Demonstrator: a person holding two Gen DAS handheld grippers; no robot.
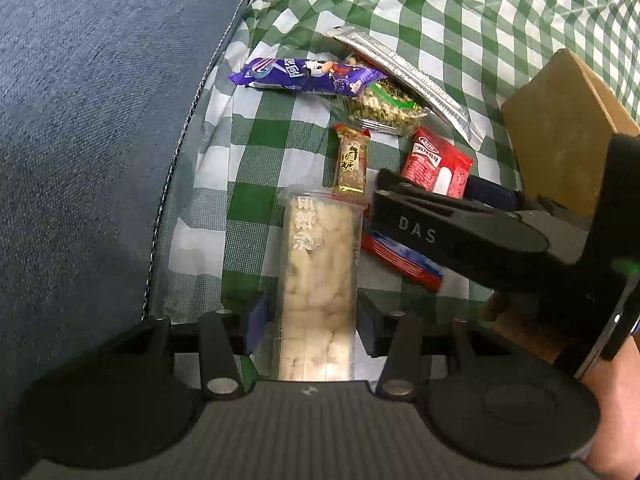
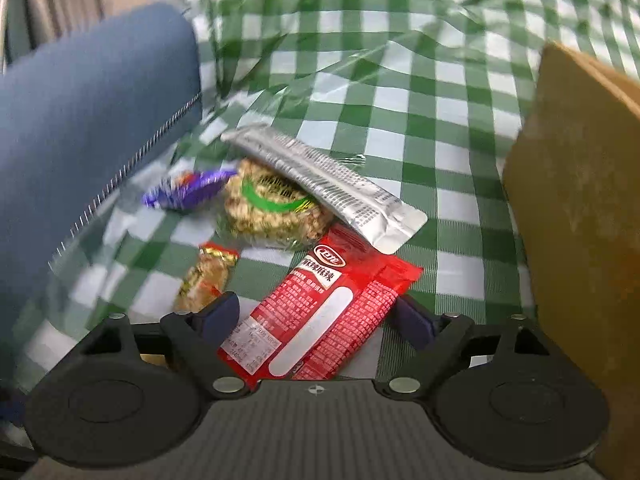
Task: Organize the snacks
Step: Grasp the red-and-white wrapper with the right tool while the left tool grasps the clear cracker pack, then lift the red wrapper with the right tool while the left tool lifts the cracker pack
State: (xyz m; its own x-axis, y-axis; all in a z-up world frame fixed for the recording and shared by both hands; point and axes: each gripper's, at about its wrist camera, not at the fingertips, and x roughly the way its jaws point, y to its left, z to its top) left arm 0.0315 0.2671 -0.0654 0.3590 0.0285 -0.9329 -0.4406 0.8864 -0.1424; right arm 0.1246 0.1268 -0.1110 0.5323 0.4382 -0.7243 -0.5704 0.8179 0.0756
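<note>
the left gripper gripped a clear pack of pale puffed snacks between its blue pads, above the green checked cloth. the right gripper straddled a red snack packet, pads apart beside its edges; whether they touched it could not be told. a silver sachet, a purple wrapper and a nougat bar lay beyond, near a cardboard box.
</note>
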